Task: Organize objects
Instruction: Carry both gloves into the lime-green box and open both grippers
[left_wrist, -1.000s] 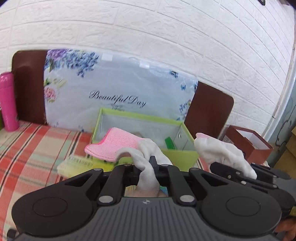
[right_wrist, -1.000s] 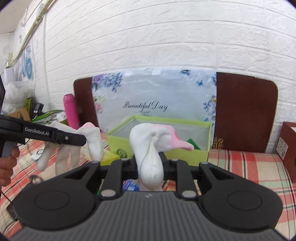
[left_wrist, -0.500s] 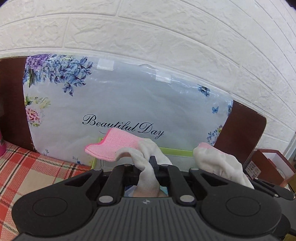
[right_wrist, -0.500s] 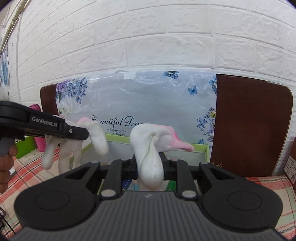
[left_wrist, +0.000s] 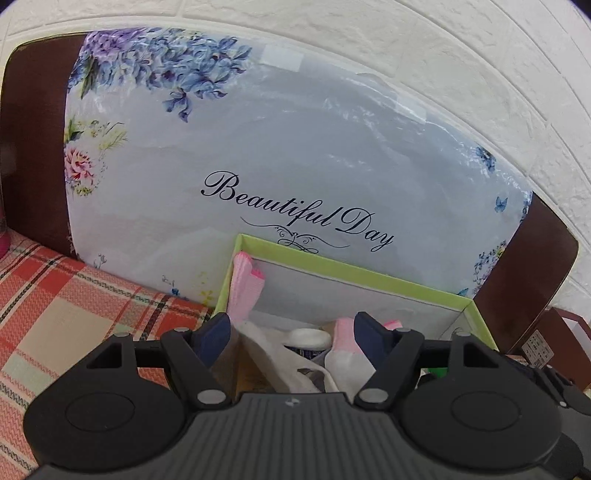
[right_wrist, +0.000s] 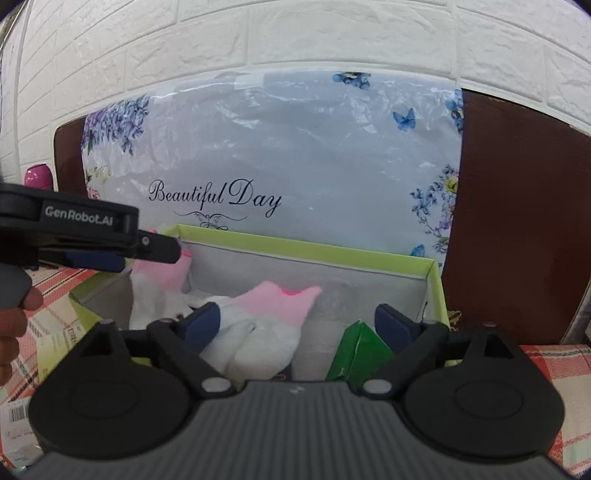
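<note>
A lime-green box (left_wrist: 351, 274) stands in front of the floral pillow pack. My left gripper (left_wrist: 291, 339) hangs over the box's left side, jaws opening. A white sock with a pink cuff (left_wrist: 245, 284) lies loose between them, the cuff leaning on the left wall. My right gripper (right_wrist: 297, 326) is over the same box (right_wrist: 306, 252), jaws opening too. A second white and pink sock (right_wrist: 273, 317) rests inside, free of the pads. The left gripper (right_wrist: 159, 253) shows side-on there above the first sock (right_wrist: 159, 291).
A green carton (right_wrist: 358, 350) stands in the box's right part. Behind it are the plastic-wrapped pillow pack (left_wrist: 295, 166) and a brown headboard (right_wrist: 517, 221). Plaid cloth (left_wrist: 74, 295) covers the surface. A brown box (left_wrist: 561, 332) sits far right, a pink bottle (right_wrist: 37, 175) far left.
Both grippers moved forward and down over the green box. Each was shut on a sock; now both stand wide and the socks have dropped into the box.
</note>
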